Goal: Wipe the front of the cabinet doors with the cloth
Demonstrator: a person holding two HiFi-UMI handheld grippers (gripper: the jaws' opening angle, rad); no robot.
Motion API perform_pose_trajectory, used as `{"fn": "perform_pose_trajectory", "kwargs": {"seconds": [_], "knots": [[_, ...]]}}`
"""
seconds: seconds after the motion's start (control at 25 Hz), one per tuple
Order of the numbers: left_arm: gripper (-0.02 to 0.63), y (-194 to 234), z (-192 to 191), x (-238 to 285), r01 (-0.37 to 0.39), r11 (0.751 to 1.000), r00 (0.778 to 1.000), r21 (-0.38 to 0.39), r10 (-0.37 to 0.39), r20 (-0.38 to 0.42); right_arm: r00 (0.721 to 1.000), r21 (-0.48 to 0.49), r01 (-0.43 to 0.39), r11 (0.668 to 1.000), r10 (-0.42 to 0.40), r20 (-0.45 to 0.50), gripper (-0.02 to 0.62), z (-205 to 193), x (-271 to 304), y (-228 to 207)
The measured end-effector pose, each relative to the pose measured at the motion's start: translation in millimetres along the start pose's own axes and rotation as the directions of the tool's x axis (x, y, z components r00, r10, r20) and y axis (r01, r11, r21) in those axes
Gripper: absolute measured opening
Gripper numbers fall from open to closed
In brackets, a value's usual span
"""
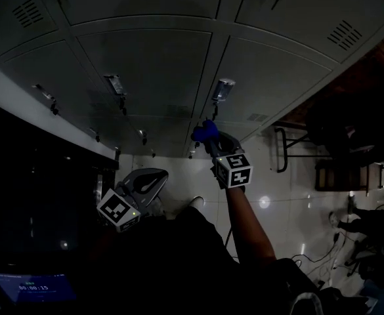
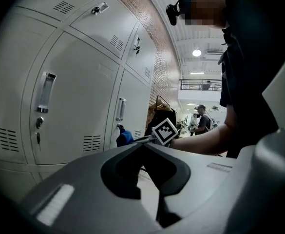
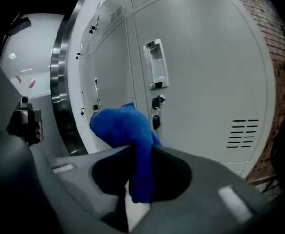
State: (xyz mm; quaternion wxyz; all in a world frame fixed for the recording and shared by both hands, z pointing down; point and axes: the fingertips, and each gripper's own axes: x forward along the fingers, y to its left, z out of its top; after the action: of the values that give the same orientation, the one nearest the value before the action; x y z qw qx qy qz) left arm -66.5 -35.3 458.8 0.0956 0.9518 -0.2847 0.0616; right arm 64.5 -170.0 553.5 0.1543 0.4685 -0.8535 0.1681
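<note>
A wall of grey cabinet doors (image 1: 146,64) fills the head view. My right gripper (image 1: 208,138) is stretched out toward the door with the metal handle (image 1: 222,89) and is shut on a blue cloth (image 1: 204,132). In the right gripper view the cloth (image 3: 125,128) bunches at the jaw tips of that gripper (image 3: 140,149), close to the door (image 3: 205,82) beside its key lock (image 3: 157,117); whether it touches, I cannot tell. The left gripper (image 1: 157,174) hangs lower, away from the doors, shut and empty (image 2: 144,143). From there the cloth (image 2: 124,137) shows against a door.
A dark bench frame (image 1: 290,146) and cables (image 1: 323,254) are on the shiny floor at the right. A lit screen (image 1: 31,287) sits at the lower left. A steel column (image 3: 59,82) borders the cabinets. A person (image 2: 200,118) stands far off by a brick wall.
</note>
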Motion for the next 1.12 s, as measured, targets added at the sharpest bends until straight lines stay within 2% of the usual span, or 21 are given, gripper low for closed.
{"fn": "perform_pose_trajectory", "kwargs": {"seconds": [0.2,0.48,0.8,0.88,1.12], "knots": [[0.003,10,0,-18,-0.046,0.999,0.999,-0.013,0.046,-0.002,0.999,-0.012,-0.035,0.999,0.035,-0.007,0.069,8,35,10],[0.005,19,-5,-33,-0.101,0.994,0.995,-0.038,0.1,-0.02,1.0,0.0,0.025,1.0,-0.025,-0.016,0.069,8,53,-23],[0.004,17,-3,-11,-0.071,0.997,0.997,-0.031,0.07,-0.023,0.995,0.03,0.094,0.995,-0.094,-0.022,0.069,-6,32,-66],[0.004,16,-3,-3,-0.056,0.998,0.998,-0.007,0.056,-0.018,0.993,0.035,0.118,0.992,-0.117,-0.028,0.069,-10,24,-81],[0.005,12,-4,19,-0.027,1.0,0.999,-0.002,0.027,-0.026,0.979,0.057,0.201,0.978,-0.2,-0.036,0.069,-20,-6,-131]]}}
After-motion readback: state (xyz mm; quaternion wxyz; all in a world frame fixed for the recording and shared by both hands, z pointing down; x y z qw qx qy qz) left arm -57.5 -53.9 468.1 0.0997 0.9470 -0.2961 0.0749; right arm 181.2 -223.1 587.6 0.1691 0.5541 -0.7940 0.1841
